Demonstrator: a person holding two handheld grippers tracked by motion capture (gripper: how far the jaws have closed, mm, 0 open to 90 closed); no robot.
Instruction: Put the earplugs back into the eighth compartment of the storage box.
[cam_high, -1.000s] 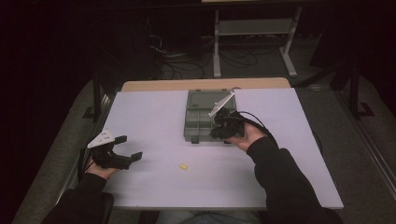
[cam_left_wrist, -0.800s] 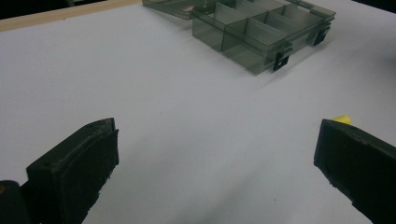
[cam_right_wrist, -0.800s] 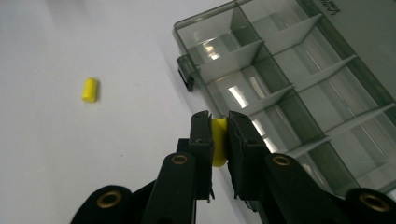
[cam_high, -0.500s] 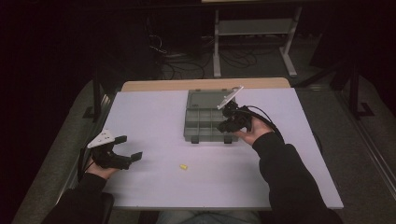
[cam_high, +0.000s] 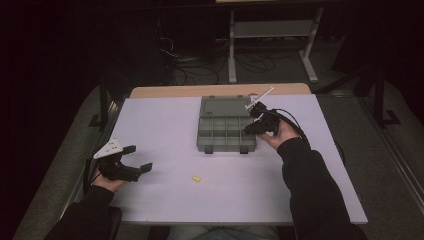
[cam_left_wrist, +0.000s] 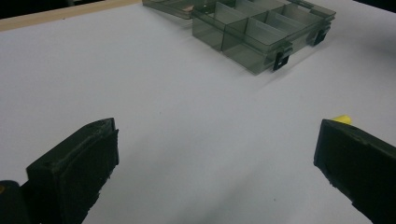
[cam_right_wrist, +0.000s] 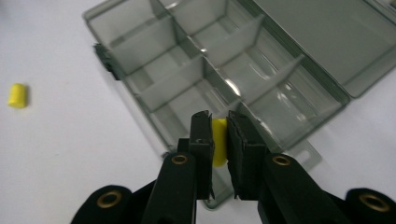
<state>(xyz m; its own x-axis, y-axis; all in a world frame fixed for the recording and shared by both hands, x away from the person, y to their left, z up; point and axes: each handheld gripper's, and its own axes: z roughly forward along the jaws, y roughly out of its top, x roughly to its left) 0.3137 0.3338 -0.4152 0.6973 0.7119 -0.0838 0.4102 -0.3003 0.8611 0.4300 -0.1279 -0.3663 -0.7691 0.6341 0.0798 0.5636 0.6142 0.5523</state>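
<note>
Right gripper view shows your right hand-held gripper (cam_right_wrist: 219, 122) pinching a small yellow piece (cam_right_wrist: 219, 142) between jaws nearly closed on it, held just above the near corner of the compartment box (cam_right_wrist: 205, 79). That box is a smoky clear organiser with rows of divided cells, all of which look bare where you can see into them, and its lid (cam_right_wrist: 327, 42) lies folded back flat on the far side. A second yellow piece (cam_right_wrist: 17, 95) lies loose on the bench, off to the side of the box and well apart from it.

From the high view, the compartment box (cam_high: 226, 131) sits near the middle of the pale bench (cam_high: 165, 200), toward the far edge. Your right hand-held gripper (cam_high: 254, 127) is at the box's right edge, over its right-hand cells, with its cable looping behind your hand. The loose yellow piece (cam_high: 196, 178) rests on the bench nearer to you than the box, slightly left of the box's front edge.

Your left hand-held gripper (cam_high: 139, 159) is well to the left of the box, close to the bench's left edge, with the grey plate on top of it. Its jaws stand wide apart and hold nothing. In the left gripper view, bare bench lies between those jaws, the box (cam_left_wrist: 261, 32) is far ahead of them, and the loose yellow piece (cam_left_wrist: 342, 120) peeks out just beyond the right jaw's tip.
</note>
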